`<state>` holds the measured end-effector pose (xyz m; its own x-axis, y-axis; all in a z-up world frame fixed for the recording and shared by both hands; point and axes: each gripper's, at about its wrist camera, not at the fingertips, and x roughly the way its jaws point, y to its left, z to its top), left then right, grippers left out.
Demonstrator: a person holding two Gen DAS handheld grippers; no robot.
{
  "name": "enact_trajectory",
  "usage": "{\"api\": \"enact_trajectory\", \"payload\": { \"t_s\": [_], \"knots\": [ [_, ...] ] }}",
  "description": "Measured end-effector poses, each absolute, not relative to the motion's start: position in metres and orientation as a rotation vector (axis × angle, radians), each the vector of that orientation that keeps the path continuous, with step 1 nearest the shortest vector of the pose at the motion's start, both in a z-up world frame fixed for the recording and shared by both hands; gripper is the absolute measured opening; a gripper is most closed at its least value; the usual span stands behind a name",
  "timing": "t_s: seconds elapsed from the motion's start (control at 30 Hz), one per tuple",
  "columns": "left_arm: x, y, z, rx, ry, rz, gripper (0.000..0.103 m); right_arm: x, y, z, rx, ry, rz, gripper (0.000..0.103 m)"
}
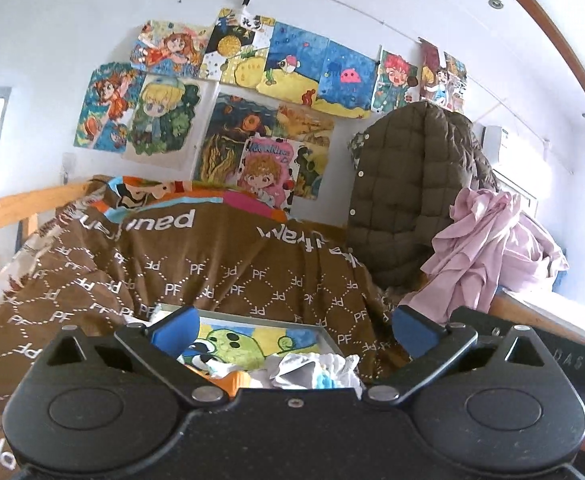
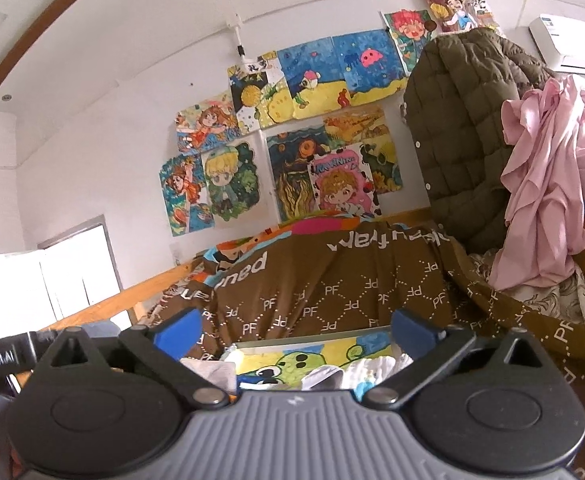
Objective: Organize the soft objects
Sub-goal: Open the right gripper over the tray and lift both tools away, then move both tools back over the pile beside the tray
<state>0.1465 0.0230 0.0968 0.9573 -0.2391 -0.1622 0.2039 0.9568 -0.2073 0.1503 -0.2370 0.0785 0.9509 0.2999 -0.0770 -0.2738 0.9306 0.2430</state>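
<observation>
Both tongs stand wide with nothing between the blue pads: the left gripper (image 1: 294, 330) and right gripper (image 2: 295, 330) hang level above the bed, free for the next pick. The small soft cloths (image 1: 316, 370) lie bunched in the shallow picture-lined tray (image 1: 324, 330) on the brown blanket (image 1: 220, 272), seemingly gathered there. A pink garment (image 2: 540, 184) drapes over the bed end beside a quilted jacket (image 2: 460, 132), probably unsorted.
</observation>
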Motion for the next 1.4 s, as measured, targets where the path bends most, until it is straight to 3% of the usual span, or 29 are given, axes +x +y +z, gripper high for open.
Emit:
{"api": "enact_trajectory", "payload": {
  "t_s": [0.7,1.4],
  "knots": [
    [0.040,0.036,0.073,-0.133,0.236,-0.184,0.102,0.054,-0.211,0.060,0.119,0.173,0.309,0.103],
    [0.029,0.041,0.052,-0.046,0.400,-0.075,0.102,0.044,-0.194,0.033,0.027,0.294,0.320,0.103]
  ]
}}
